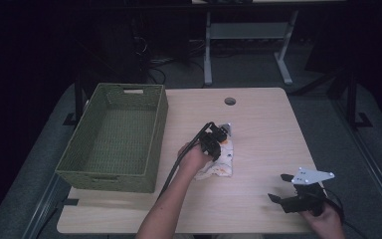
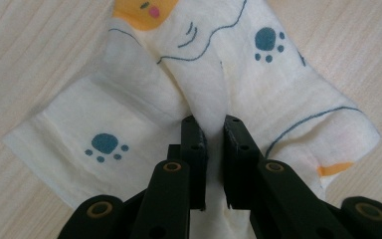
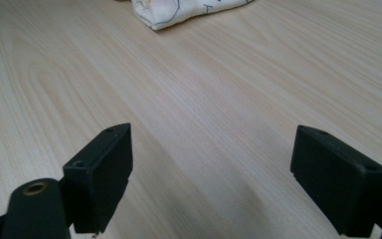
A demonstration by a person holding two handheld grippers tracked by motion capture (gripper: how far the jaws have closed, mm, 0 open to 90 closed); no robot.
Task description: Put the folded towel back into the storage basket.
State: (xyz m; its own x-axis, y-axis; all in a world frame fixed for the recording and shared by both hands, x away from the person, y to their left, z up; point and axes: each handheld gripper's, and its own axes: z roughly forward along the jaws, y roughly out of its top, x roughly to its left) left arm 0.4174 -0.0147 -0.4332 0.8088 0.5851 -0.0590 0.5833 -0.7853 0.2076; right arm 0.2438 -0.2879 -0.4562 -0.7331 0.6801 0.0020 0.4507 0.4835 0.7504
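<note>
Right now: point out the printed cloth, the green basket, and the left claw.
printed cloth [image 2: 104, 124], left gripper view, on its lower-left flap above a blue paw print.
green basket [image 1: 87, 175], high view, on its near woven wall.
left claw [image 2: 215, 130], left gripper view, midway between the fingertips pinching a cloth fold.

A cream cloth [image 2: 144, 107] printed with blue paw marks, thin blue lines and orange patches lies crumpled on the pale wooden counter [image 1: 263, 134], one raised fold pinched upward; its far end looks loosely folded, though dim.
</note>
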